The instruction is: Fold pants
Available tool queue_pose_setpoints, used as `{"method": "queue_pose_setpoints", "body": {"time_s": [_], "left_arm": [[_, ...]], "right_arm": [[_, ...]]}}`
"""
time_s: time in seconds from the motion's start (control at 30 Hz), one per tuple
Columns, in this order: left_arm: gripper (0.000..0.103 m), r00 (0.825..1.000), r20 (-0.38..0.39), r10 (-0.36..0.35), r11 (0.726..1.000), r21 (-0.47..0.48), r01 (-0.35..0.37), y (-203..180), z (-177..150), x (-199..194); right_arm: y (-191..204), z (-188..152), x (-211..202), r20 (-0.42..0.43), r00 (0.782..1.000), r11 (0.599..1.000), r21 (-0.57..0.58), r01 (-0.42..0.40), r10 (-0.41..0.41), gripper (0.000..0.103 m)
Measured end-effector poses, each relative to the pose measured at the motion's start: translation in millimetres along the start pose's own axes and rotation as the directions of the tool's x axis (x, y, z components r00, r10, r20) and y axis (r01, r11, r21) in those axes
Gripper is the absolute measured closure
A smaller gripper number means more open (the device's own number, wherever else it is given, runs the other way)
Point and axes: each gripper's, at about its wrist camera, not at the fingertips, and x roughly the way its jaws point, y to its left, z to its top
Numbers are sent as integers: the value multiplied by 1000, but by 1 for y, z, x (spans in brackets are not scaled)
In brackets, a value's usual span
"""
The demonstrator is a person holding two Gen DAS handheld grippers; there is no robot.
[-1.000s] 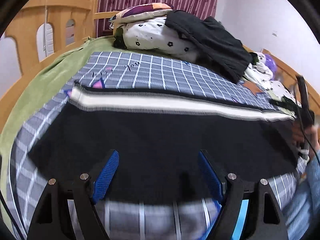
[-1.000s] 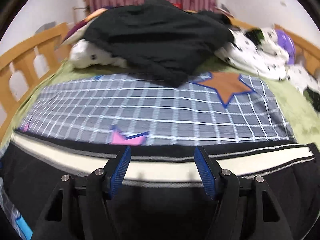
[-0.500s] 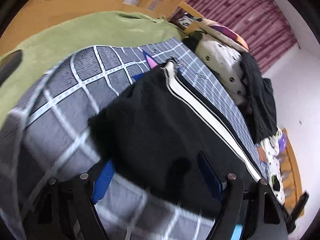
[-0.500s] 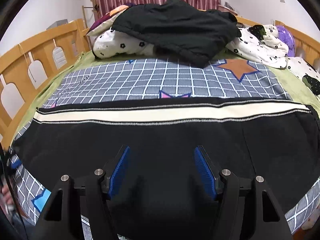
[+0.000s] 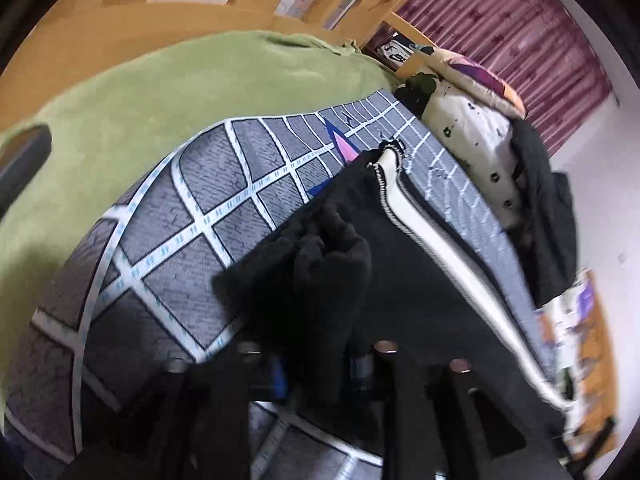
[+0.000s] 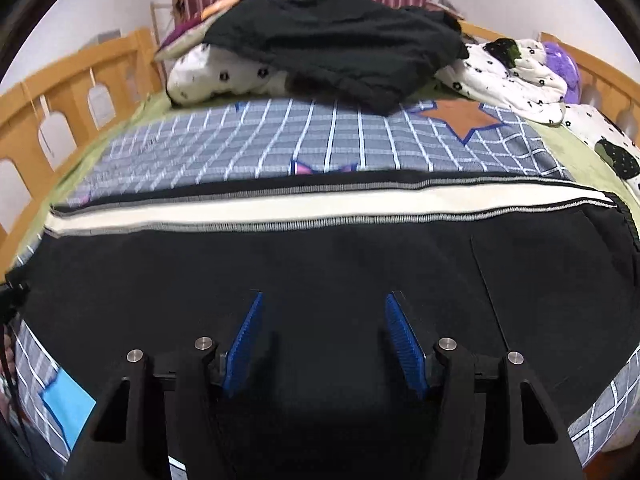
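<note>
Black pants (image 6: 320,256) with a white side stripe (image 6: 304,206) lie flat across a grey checked sheet (image 6: 280,148), legs folded together. My right gripper (image 6: 323,332) is open and empty, its blue pads over the middle of the pants. In the left wrist view the left gripper (image 5: 320,364) is shut on the cuff end of the pants (image 5: 320,264), and the black fabric bunches up between its jaws. The stripe (image 5: 440,240) runs away to the right.
A green blanket (image 5: 140,100) lies under the sheet. A wooden bed rail (image 6: 60,92) runs along the left and back. Pillows (image 6: 232,76), a pile of black clothes (image 6: 340,48) and a white spotted quilt (image 6: 516,76) sit at the head of the bed.
The left gripper swung to the cuff end of the pants and closed on it, bunching the fabric. The right gripper stayed open and drew back over the middle of the pants.
</note>
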Motion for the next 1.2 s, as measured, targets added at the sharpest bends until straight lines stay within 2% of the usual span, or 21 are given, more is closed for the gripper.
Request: {"method": "queue_pose_setpoints", "body": {"time_s": [0.03, 0.07, 0.17, 0.27, 0.3, 0.33, 0.37, 0.4, 0.47, 0.5, 0.53, 0.6, 0.67, 0.77, 0.8, 0.9, 0.93, 1.03, 1.1, 1.13, 1.2], "left_arm": [[60, 999, -8, -36, 999, -19, 36, 1, 2, 0], [57, 998, -10, -58, 998, -38, 58, 2, 3, 1], [56, 1000, 22, -15, 998, -52, 17, -4, 2, 7], [68, 995, 57, 86, 996, -34, -84, -18, 4, 11], [86, 986, 88, 141, 990, -36, -138, -20, 6, 8], [88, 976, 108, 188, 982, -21, -187, -26, 8, 5], [88, 973, 113, 203, 978, 16, -206, -34, 10, 2], [89, 957, 149, 250, 961, 79, -264, -53, 11, -4], [89, 932, 229, 282, 927, 184, -326, -89, 10, -17], [89, 921, 273, 279, 906, 242, -347, -110, 7, -24], [89, 908, 323, 267, 871, 323, -371, -139, 1, -31], [89, 896, 387, 217, 806, 446, -388, -190, -16, -42], [89, 907, 399, 130, 759, 548, -350, -237, -36, -47], [89, 942, 335, 12, 695, 675, -249, -299, -78, -43], [90, 954, 298, -21, 665, 717, -209, -320, -99, -37], [90, 982, 181, -50, 611, 783, -113, -354, -158, -11], [90, 993, 112, -47, 585, 809, -63, -366, -188, 7], [90, 1000, -29, -6, 552, 833, 28, -369, -250, 42], [90, 994, -104, 26, 560, 826, 72, -364, -279, 62], [89, 996, -78, 50, 567, 823, 36, -357, -292, 64], [85, 998, -60, 25, 548, 835, 36, -353, -292, 56]], "right_arm": [[0, -1, 0, -4, 1000, 1000, -4, -3, 3, 41], [0, -2, 0, -6, 1000, 1000, -6, -9, 9, 41], [1, -4, 0, -3, 1000, 1000, -14, -14, 14, 41], [5, -4, 1, -3, 1000, 999, -44, -6, 5, 41], [5, -5, 0, -1, 1000, 999, -50, -2, 2, 41], [4, -6, -2, 5, 1000, 999, -53, 3, -2, 41], [3, -7, -4, 12, 1000, 999, -54, 8, -7, 41], [1, -8, -7, 23, 1000, 999, -51, 16, -15, 41], [-3, -9, -12, 31, 999, 998, -50, 23, -22, 41], [-7, -9, -15, 30, 999, 999, -49, 24, -22, 41], [-12, -9, -17, 32, 999, 999, -42, 22, -21, 41], [-22, -9, -21, 40, 999, 999, -24, 27, -26, 41], [-32, -9, -25, 50, 998, 999, -13, 47, -46, 41], [-52, -8, -32, 81, 993, 996, 10, 86, -86, 41], [-62, -7, -35, 94, 990, 994, 31, 103, -106, 41], [-97, -5, -44, 114, 981, 983, 116, 141, -154, 41], [-109, -5, -48, 115, 978, 976, 154, 157, -176, 41], [-144, -6, -60, 131, 975, 949, 285, 135, -178, 41], [-162, -7, -65, 140, 982, 930, 360, 70, -128, 41], [-167, -7, -66, 145, 984, 923, 382, 43, -106, 41], [-169, -7, -64, 152, 986, 916, 401, -3, -63, 41]]}}
